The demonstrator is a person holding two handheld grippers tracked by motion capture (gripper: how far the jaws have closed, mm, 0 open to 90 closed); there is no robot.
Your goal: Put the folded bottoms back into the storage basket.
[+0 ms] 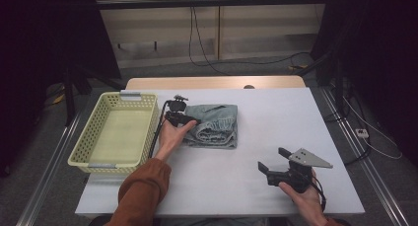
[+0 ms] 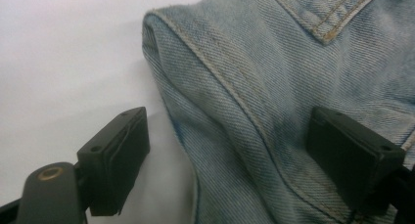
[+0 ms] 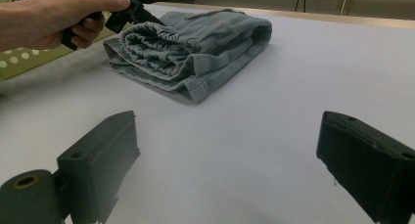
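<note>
A folded pair of light blue denim shorts [image 1: 214,125] lies on the white table, just right of the basket. My left gripper [image 1: 186,120] stands open at the shorts' left edge; in the left gripper view its jaws straddle a denim fold [image 2: 230,111], one jaw on bare table, the other over the cloth. The right gripper [image 1: 272,161] is open near the table's front right, well apart from the shorts [image 3: 191,50], with bare table between its jaws. The left hand [image 3: 49,16] and its gripper appear at the shorts' far side in the right gripper view.
A pale yellow perforated basket [image 1: 93,137] stands at the table's left, beside the left hand. A wooden strip [image 1: 217,82] borders the far table edge. Cables run over the floor behind and to the right of the table [image 1: 296,117].
</note>
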